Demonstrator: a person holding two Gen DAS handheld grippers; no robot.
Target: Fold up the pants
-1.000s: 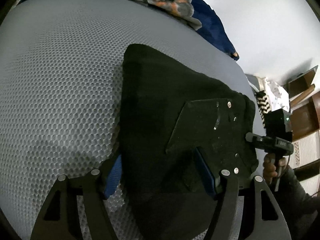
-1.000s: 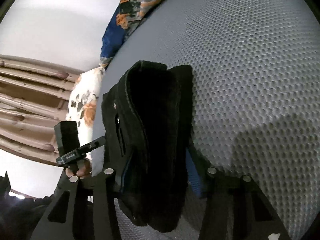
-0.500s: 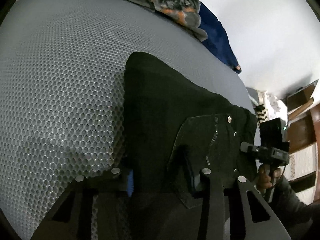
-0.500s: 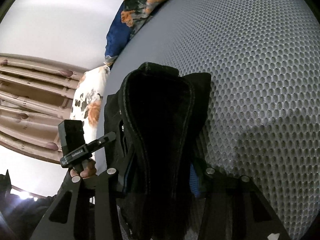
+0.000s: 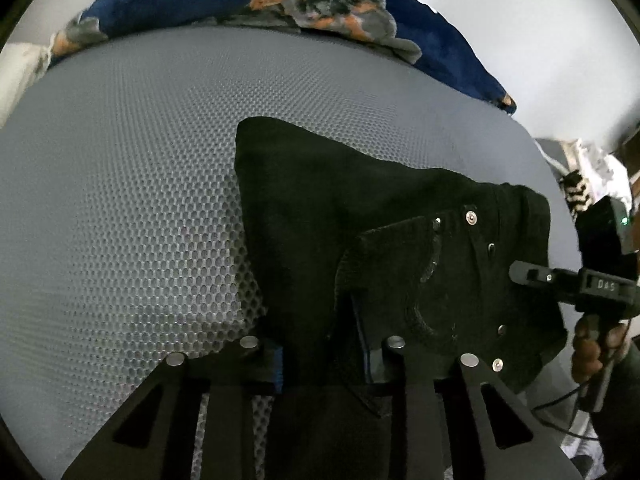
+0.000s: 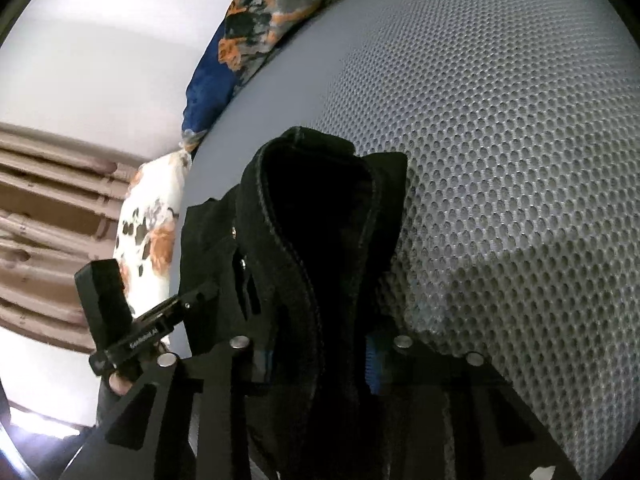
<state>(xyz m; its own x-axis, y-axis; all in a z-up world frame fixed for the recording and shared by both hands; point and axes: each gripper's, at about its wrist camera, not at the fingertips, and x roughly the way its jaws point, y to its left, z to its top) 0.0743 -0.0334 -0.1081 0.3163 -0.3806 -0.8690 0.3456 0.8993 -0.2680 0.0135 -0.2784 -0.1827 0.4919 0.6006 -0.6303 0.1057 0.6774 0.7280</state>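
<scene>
White letters reading "DAS" show on the body of the right gripper (image 5: 520, 272) as the left camera sees it from the side; the lettering on the left gripper (image 6: 188, 300) in the right camera view is too small to read. One pair of black pants (image 5: 360, 220) lies folded on the grey mesh mattress (image 5: 140, 160), its waistband end with metal rivets and a button toward the right side of the left view. In its own camera, the left gripper (image 5: 320, 354) has its jaws narrowed onto a bunched fold of the pants, the blue pads (image 5: 277, 364) pressing the cloth from both sides. In the right camera, the right gripper (image 6: 318, 354) likewise pinches a thick raised fold of the pants between its blue pads (image 6: 372, 360), the fabric standing up in a ridge ahead of the fingers. Two grippers are visible in all, each held by a hand (image 5: 592, 344) at its handle. One dark blue blanket (image 5: 360, 4) with orange and grey patches lies along the far edge of the mattress, and one white pillow (image 6: 148, 224) with orange and dark blotches sits beside the mattress in the right view
</scene>
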